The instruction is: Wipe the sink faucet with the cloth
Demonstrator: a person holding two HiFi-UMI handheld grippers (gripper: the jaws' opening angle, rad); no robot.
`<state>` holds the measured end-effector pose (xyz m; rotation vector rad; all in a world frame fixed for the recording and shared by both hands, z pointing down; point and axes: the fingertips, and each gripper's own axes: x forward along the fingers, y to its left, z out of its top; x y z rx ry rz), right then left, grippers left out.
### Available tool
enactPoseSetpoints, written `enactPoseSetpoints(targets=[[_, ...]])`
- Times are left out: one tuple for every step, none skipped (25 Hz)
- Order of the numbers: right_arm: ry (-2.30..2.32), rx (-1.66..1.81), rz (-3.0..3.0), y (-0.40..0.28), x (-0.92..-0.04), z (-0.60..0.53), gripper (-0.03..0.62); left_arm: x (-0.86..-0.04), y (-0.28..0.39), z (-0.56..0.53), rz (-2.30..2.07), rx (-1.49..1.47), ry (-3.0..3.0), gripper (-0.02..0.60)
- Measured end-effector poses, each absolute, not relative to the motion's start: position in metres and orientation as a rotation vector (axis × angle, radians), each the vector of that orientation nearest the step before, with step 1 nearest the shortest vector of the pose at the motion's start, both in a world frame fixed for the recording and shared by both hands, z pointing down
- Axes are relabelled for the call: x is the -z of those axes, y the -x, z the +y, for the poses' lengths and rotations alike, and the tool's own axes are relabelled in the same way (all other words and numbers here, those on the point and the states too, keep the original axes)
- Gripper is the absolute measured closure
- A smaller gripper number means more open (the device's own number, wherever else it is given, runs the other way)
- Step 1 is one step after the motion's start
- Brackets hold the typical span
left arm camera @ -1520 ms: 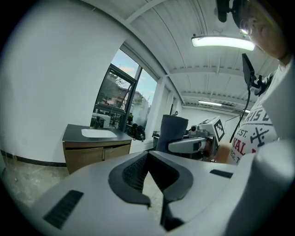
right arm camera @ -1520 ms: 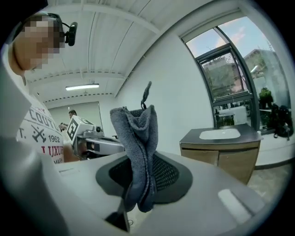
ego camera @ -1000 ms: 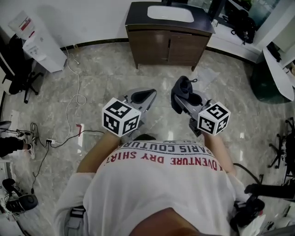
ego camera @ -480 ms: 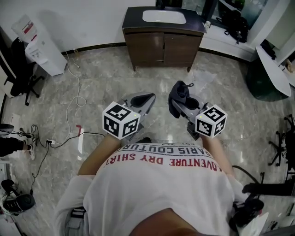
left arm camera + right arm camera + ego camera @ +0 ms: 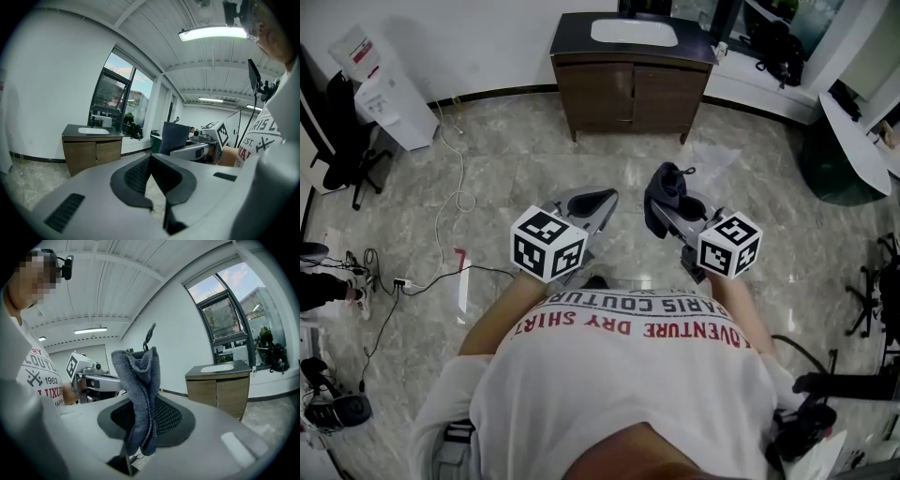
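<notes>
Well, the whole job hangs on one gap: the vanity cabinet (image 5: 628,94) stands against the far wall, straight ahead of the person and well apart from both tools, with a wide stretch of marble floor (image 5: 525,178) on the near side of the vanity. The white sink basin (image 5: 634,32) sits sunk in the vanity's dark tabletop (image 5: 572,42), its long side running along the wall.

The right tool (image 5: 664,202) is pinching a grey terry cloth (image 5: 138,380), which stands up out of the jaws in a bunched fold with a small loop at its top. The left tool (image 5: 150,157) has its jaws pressed together at the tips, and nothing is between them. Both tools are held at about waist height, side by side, roughly equally far from the vanity. The basin lies on a line between them, so I'd judge neither hand has a real head start. The right one carries the cloth and already points toward the cabinet.

As for the faucet itself, I can't pick it out. From the head view the back of the vanity is cut off at the top edge. In both gripper views the vanity is small and distant, with dark clutter by the window behind it, and no spout or handle stands clear. Which way the spout faces can't be told either.
</notes>
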<state>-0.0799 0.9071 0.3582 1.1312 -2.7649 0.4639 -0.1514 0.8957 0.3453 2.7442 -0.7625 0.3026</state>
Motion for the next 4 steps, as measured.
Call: enactPoseSetpoints(targets=[[-1.132,-0.464,-2.766,0.0792,-0.3575,0.9091,0.513,-0.3455,0.1507,0.898,-0.762,-0.306,-2.744,0.58],[-1.133,-0.462,-2.766,0.0786,-0.357,0.9104,0.513,-0.3456,0.1504,0.8995,-0.762,-0.308,-2.743,0.58],[-1.134,-0.46,-2.766,0.078,-0.3564,0.9113,0.513,-0.3454,0.1501,0.9005,-0.762,-0.308,-2.742,0.581],[-1.134,-0.458,-2.765,0.0774,-0.3559,0.912,0.513,-0.3452,0.1498,0.9013,-0.763,-0.308,-2.741,0.581]])
